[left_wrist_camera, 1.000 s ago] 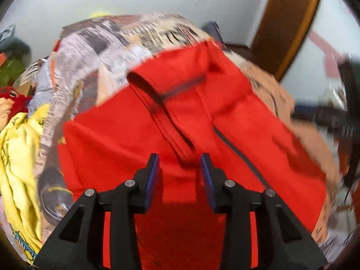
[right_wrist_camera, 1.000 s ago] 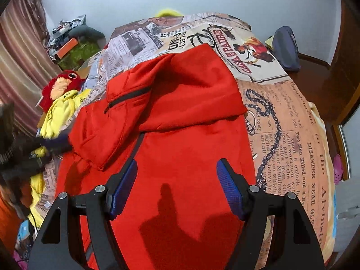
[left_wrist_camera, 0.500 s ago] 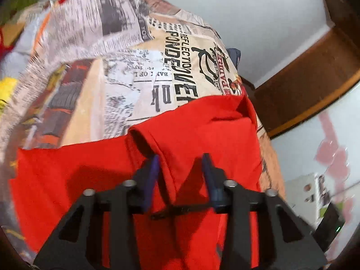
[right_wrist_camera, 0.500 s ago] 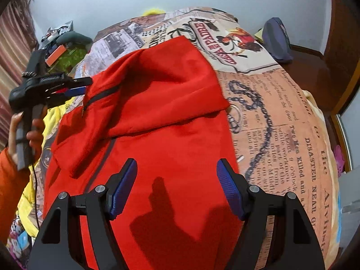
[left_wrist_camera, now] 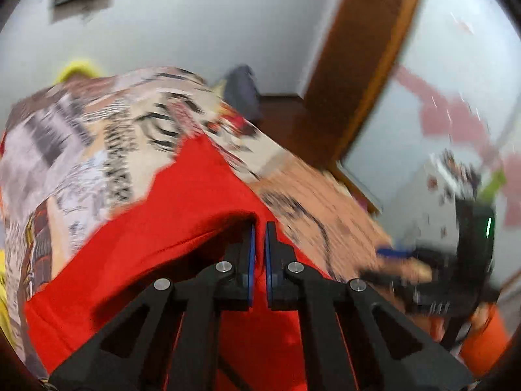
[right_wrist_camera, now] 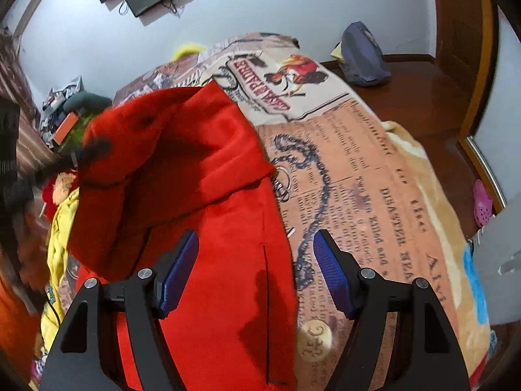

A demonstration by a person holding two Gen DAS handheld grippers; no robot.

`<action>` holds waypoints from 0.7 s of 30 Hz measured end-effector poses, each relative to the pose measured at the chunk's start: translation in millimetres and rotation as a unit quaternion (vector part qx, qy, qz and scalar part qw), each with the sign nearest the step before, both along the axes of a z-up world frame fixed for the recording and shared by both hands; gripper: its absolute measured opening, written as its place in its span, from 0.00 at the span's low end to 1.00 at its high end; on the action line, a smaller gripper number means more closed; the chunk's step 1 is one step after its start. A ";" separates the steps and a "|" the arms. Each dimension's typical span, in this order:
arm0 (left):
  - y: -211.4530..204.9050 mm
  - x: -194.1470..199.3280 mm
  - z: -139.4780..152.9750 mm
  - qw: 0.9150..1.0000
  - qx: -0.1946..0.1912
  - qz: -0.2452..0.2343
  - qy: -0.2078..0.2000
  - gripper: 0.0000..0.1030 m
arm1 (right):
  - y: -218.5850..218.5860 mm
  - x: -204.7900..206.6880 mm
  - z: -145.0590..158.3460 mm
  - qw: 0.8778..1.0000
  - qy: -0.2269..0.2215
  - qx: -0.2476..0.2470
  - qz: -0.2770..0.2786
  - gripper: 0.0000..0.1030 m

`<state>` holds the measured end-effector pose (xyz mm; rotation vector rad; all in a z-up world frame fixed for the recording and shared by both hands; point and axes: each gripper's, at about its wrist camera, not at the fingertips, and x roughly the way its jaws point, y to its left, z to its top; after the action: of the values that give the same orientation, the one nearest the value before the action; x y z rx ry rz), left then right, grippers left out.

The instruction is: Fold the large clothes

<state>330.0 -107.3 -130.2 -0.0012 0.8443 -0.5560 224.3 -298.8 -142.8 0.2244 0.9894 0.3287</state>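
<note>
Red fleece jacket (right_wrist_camera: pixel 208 195) lies on a bed covered by a newspaper-print bedspread (right_wrist_camera: pixel 374 169); its body runs from the near edge of the bed toward 12 o'clock. In the right wrist view the upper left part of the jacket is lifted off the bed at 10 o'clock.

Left gripper (left_wrist_camera: pixel 259 228): its jaws have just been closing and now stand almost together, pinched on an edge of the red fleece. This grip holds the raised fabric up, probably so that it can be carried across the body as a fold. The left wrist view is blurred, so the exact part gripped cannot be told.

Right gripper (right_wrist_camera: pixel 257 244): jaws wide, nothing between them. It hovers above the jacket's right edge, at 6 o'clock from the lifted part, apparently ready to steady or take that edge.

A yellow garment (right_wrist_camera: pixel 62 228) lies beside the jacket at 9 o'clock.
</note>
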 end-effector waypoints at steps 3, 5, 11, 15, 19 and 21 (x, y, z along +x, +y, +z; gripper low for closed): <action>-36.1 -31.2 -28.3 0.996 0.075 -0.038 0.005 0.03 | -2.5 -7.8 11.2 1.000 -0.008 -0.007 0.007 0.68; -48.7 -51.2 -49.5 0.991 0.122 -0.053 0.011 0.04 | -2.4 -13.7 16.8 1.000 -0.011 -0.015 0.012 0.68; -32.2 -95.5 -87.8 0.987 0.112 -0.068 0.093 0.16 | 6.8 -21.0 18.3 0.999 -0.010 -0.024 0.030 0.68; 5.6 -120.4 -70.7 0.994 0.094 -0.022 0.059 0.48 | 18.0 -17.0 13.6 0.999 0.003 -0.007 0.038 0.68; 65.0 -128.4 -51.8 0.995 0.063 0.063 0.048 0.50 | 36.1 -12.1 13.4 0.999 0.007 0.008 0.052 0.68; 101.2 -125.1 -49.3 0.991 0.031 0.111 0.061 0.56 | 45.4 -7.2 13.5 0.998 0.006 0.012 0.059 0.68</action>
<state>204.9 -6.1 -179.4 -0.0726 0.9668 -0.3218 217.0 -253.5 -129.3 0.1902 1.0130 0.4471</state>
